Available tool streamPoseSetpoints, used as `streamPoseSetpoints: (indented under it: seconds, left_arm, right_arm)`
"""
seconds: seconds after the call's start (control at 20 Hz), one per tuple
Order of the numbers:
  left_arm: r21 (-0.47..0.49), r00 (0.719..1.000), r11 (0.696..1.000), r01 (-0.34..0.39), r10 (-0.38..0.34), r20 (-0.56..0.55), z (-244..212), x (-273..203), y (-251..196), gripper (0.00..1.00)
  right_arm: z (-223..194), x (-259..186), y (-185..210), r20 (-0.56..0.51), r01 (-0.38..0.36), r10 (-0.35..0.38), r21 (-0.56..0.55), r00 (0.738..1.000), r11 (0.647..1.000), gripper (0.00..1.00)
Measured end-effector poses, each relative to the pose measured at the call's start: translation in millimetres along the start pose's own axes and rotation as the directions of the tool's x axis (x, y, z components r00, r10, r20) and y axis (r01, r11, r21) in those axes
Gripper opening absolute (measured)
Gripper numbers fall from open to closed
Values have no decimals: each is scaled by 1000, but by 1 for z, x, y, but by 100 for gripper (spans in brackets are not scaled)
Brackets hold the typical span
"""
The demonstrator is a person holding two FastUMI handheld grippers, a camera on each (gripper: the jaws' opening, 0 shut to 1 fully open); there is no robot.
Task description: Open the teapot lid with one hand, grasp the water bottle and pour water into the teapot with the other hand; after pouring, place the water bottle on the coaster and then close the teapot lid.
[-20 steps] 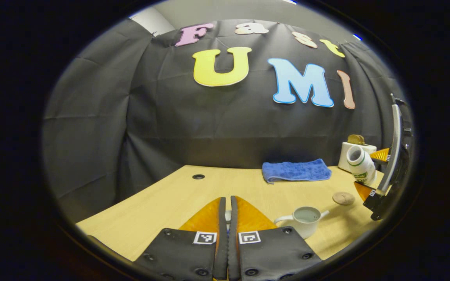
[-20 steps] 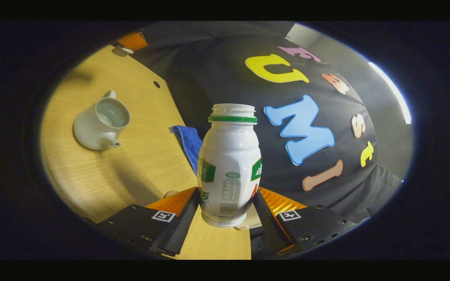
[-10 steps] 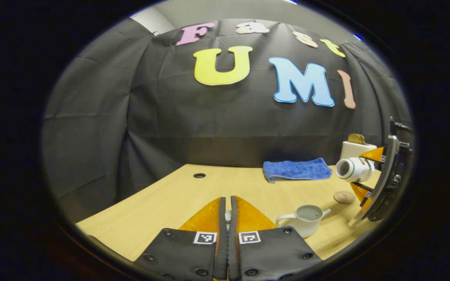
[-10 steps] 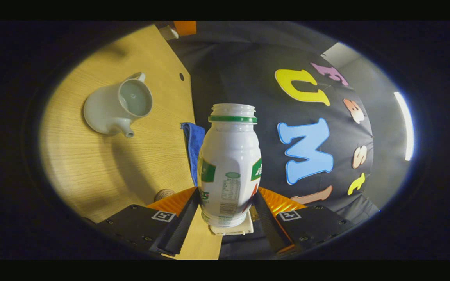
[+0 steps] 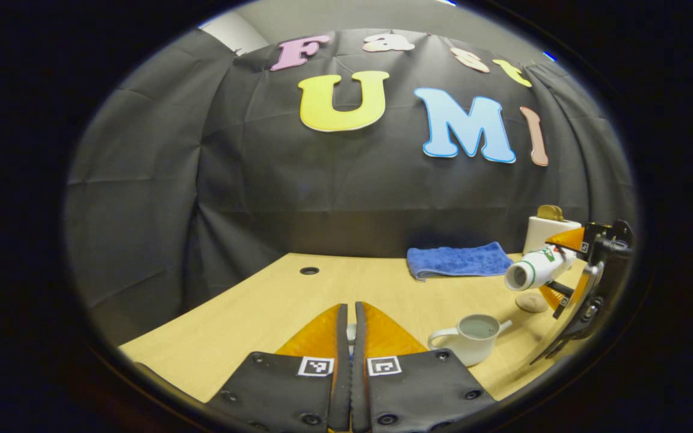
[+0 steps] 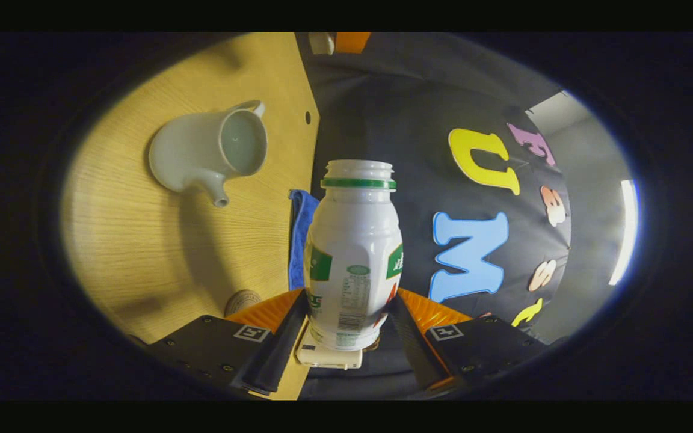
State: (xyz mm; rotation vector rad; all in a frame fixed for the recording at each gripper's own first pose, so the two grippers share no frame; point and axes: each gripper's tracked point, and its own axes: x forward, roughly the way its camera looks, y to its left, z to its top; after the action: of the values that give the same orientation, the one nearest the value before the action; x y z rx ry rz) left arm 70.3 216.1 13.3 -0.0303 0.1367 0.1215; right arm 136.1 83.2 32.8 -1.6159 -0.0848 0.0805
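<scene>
Tipping toward the pour, the right claw (image 6: 349, 313) is clamping the uncapped water bottle (image 6: 354, 252) above the tabletop (image 6: 142, 240), needing its mouth brought over the open teapot (image 6: 214, 150), while the left claw (image 5: 349, 337) is pinched nearly closed, contents unclear.

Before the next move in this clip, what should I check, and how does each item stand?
1. Teapot open: ok, no lid on it.
2. Grasp: ok, right gripper is shut on the water bottle, both fingers on its lower body.
3. Bottle uncapped: ok, mouth is open.
4. Mouth over the teapot opening: not ok, the bottle is tilted but looks off to one side.
5. Coaster free: ok, nothing on it.
6. Lid held by left gripper: cannot tell; it is shut, with only a pale sliver between the fingers.
</scene>
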Motion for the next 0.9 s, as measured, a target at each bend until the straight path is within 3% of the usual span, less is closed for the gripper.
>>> streamPoseSetpoints:
  seconds: [0.1,0.5,0.55,0.65,0.7,0.9]
  left_arm:
    - [0,1000,1000,-1,1,1,0,1,0,6]
    - [-8,1000,1000,-2,2,-1,-1,0,1,11]
    - [-9,1000,1000,-1,1,-2,-1,0,0,6]
    - [-9,1000,1000,1,-1,-3,-2,0,-2,6]
    - [-9,1000,1000,1,-1,-3,-2,0,-1,11]
    - [-10,1000,1000,5,-5,-5,-3,0,-4,6]
  right_arm:
    - [1,1,-1,5,11,-11,-29,1000,1000,81]
    - [8,-3,-3,44,56,-51,-124,998,991,81]
    - [9,-4,-3,46,56,-50,-135,998,989,81]
    - [9,-3,-4,51,56,-49,-146,998,988,81]
    - [10,-3,-5,53,60,-52,-154,997,986,81]
    - [11,-3,-6,62,82,-71,-184,996,980,81]
